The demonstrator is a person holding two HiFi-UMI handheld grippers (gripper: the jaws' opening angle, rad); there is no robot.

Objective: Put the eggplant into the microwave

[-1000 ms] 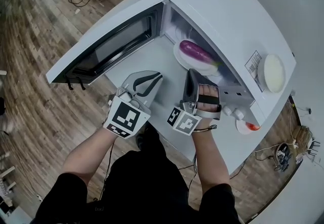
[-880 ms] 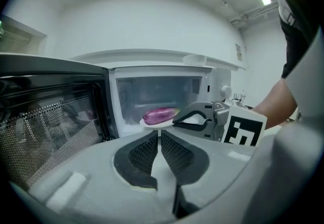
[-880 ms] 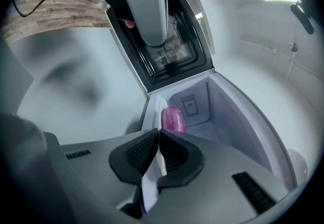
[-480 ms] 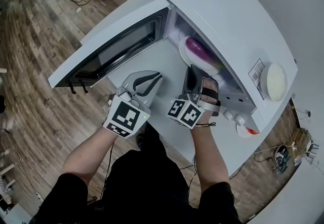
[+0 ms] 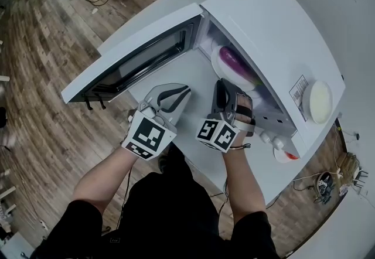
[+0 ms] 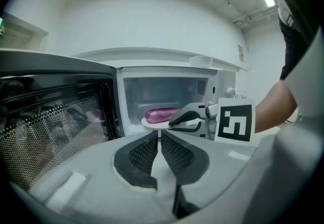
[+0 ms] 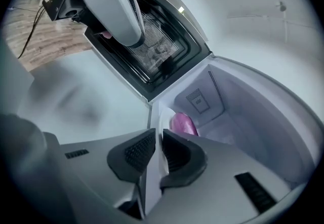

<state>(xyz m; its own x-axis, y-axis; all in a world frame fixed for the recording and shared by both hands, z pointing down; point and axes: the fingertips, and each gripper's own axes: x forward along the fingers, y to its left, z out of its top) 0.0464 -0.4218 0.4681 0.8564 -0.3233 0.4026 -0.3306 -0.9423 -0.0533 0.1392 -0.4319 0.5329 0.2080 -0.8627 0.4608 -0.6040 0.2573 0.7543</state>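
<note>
The eggplant (image 5: 233, 63) was glossy purple, its plate (image 5: 218, 70) white; the microwave (image 5: 269, 23) was white, its door (image 5: 140, 60) black-framed with a fine dotted mesh across the window; the left gripper (image 5: 185, 90) and right gripper (image 5: 221, 84) were pale grey with black cross-hatched pads (image 6: 144, 152); each marker cube (image 5: 146, 136) bore black-and-white squares; the table (image 5: 176, 73) was pale grey-white; the floor (image 5: 41, 47) showed brown wood planks; the person's clothing (image 5: 170, 211) was black; a disc (image 5: 319, 101) atop the microwave was cream.
</note>
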